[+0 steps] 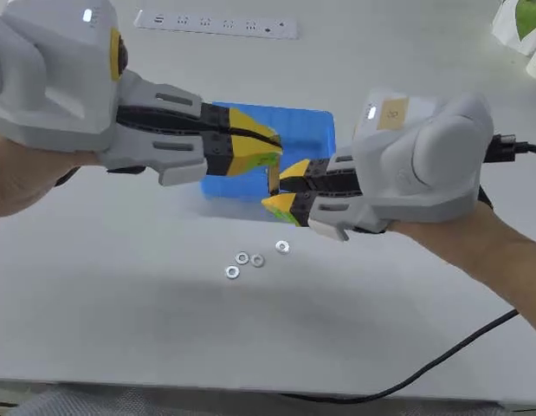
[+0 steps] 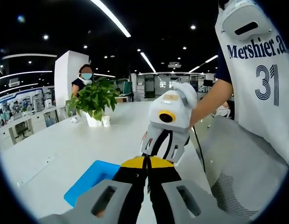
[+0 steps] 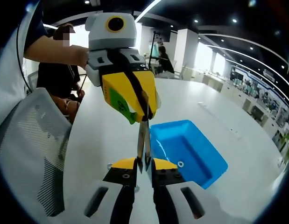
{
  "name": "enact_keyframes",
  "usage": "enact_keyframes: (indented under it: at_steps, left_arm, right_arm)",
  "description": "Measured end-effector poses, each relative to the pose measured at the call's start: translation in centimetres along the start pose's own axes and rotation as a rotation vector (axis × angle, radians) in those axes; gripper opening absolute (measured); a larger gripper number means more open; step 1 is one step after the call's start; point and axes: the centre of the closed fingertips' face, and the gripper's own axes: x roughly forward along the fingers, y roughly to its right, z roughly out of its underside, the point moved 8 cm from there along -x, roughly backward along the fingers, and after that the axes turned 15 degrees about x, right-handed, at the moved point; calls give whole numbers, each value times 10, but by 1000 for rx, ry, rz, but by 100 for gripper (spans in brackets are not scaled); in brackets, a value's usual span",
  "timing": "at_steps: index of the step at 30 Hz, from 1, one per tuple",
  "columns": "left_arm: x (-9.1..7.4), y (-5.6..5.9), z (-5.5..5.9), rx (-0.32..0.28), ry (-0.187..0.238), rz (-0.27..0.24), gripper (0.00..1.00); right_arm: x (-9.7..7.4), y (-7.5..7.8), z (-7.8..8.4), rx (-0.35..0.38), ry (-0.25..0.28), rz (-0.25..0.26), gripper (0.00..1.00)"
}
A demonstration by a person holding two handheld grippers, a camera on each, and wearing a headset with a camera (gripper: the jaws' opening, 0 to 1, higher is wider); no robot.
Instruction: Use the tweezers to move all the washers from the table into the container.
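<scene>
Up and to the right of the left gripper, the person's white sleeveless jersey carries dark blue lettering "Mershier.a", cut off at the edge, with "31" below it. The small tan sticker atop the right gripper is too blurred to read.

4 washers on table, 1 container, 1 tweezers

The head view looks steeply down from close above the white surface, taking in the left claw and right claw tip to tip by the blue container. The left claw view runs nearly level along its jaws, facing the right claw at close range; the right claw view looks back at the left one. All three share the container and the tweezers between the claws
</scene>
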Motion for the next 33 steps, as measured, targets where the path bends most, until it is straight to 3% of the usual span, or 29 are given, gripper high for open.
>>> enact_keyframes:
  at_steps: [11, 17, 33]
  left_arm:
    - [7, 26, 11, -61, -6, 34, 4]
    - [8, 28, 12, -62, -7, 29, 4]
    - [20, 29, 20, -68, -33, 36, 4]
  right_arm:
    - [2, -9, 28, 28, -42, -11, 16]
    - [6, -8, 32, -4, -57, 1, 15]
    - [14, -1, 43, 29, -82, -2, 15]
